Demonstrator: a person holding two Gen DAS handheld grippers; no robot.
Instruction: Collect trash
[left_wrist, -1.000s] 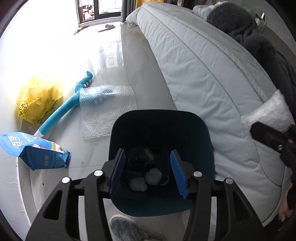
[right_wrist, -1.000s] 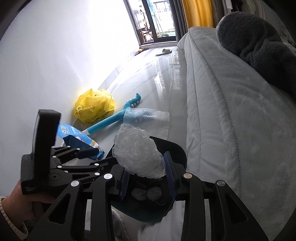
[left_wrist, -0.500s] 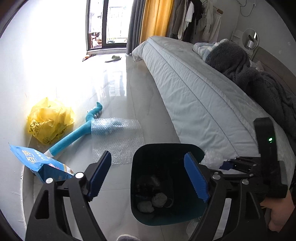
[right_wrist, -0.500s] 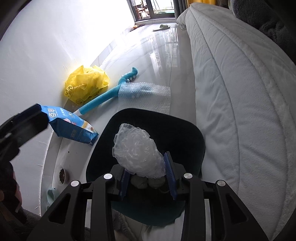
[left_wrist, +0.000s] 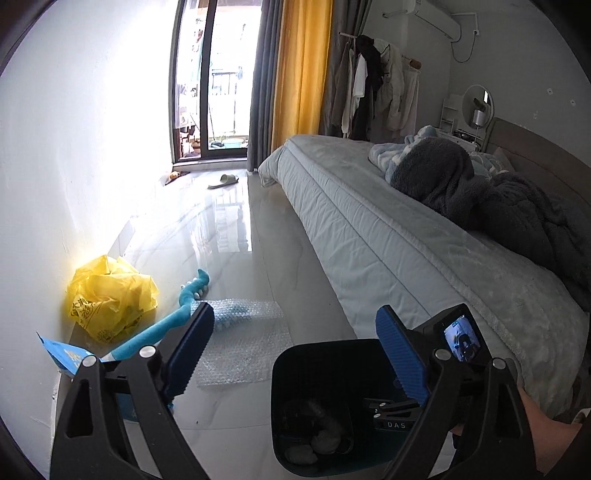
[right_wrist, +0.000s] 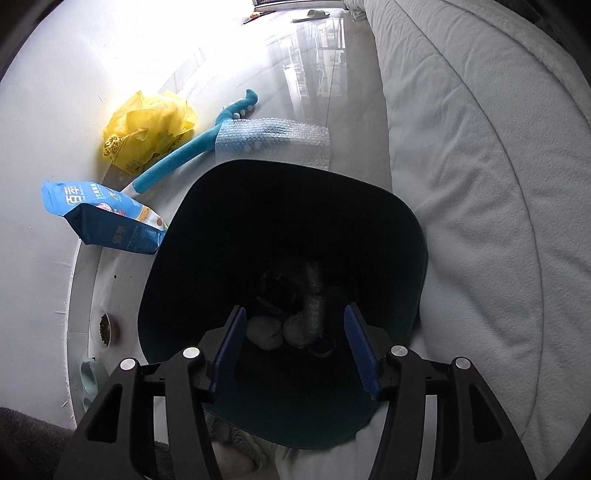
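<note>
Right wrist view looks straight down into a dark teal trash bin (right_wrist: 284, 229) that stands on the floor (right_wrist: 303, 48) right against the side of the bed (right_wrist: 480, 155). The right gripper (right_wrist: 295, 347) hangs over the bin's mouth with its blue fingers (right_wrist: 231, 350) spread apart and nothing between them. At the bottom of the bin lie crumpled pale wads (right_wrist: 266, 332), a clear bubbly lump (right_wrist: 314, 302) and some dark scraps too dim to make out.

On the floor beyond the bin's far rim lies a flat sheet of bubble wrap (right_wrist: 273, 138), one end of it over a teal foam stick (right_wrist: 192, 151) with a curled tip. A crumpled yellow plastic bag (right_wrist: 147, 127) sits near the wall, touching the stick. A blue snack bag (right_wrist: 103, 218) lies at the bin's left side, its corner just at the rim. A small dish of dark pellets (right_wrist: 105, 328) rests on the floor near the lower left.

Left wrist view sits higher and further back. The left gripper (left_wrist: 295, 354) has its fingers (left_wrist: 188, 347) opened wide and holds nothing. The bin (left_wrist: 332, 398) shows between and below them, the right-hand device with its small lit screen (left_wrist: 461, 338) at its right rim. The bubble wrap (left_wrist: 243, 343), stick (left_wrist: 159, 328), yellow bag (left_wrist: 110, 299) and snack bag (left_wrist: 66, 356) lie along the floor to the left. A slipper (left_wrist: 225, 181) lies near the balcony door.
</note>
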